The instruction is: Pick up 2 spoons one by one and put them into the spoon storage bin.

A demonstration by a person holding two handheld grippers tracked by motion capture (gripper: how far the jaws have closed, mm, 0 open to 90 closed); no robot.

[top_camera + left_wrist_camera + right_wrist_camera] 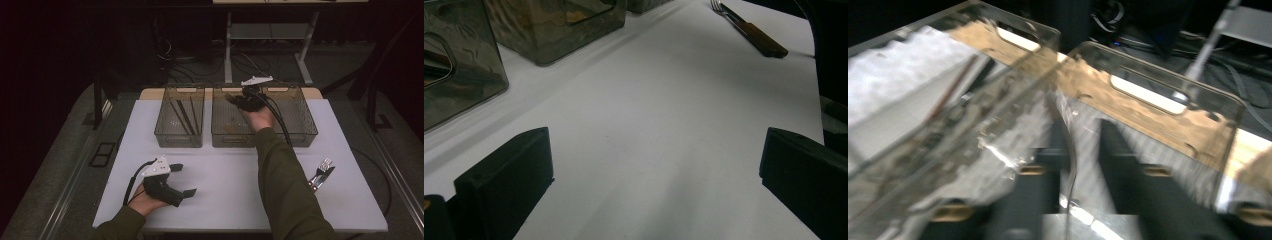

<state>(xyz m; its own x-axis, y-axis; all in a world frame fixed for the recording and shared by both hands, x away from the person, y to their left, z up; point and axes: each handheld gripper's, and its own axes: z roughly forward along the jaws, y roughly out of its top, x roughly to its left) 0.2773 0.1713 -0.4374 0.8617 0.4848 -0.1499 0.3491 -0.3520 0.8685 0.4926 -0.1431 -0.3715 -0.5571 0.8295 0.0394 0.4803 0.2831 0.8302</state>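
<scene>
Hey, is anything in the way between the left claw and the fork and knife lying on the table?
Yes: the person's right forearm, stretched toward the middle bin, crosses the line from the left claw to the fork and knife. The white tabletop between them looks bare.

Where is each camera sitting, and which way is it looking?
High view: above the person's side, looking forward and down on the white table; both forearms, the left gripper and the right gripper over the middle bin show.
Left gripper view: rides the left gripper, low over the table, between its wide-apart jaws.
Right gripper view: rides the right gripper, blurred, looking into a clear bin.
Shared: the fork and bins in the high and left gripper views.
</scene>
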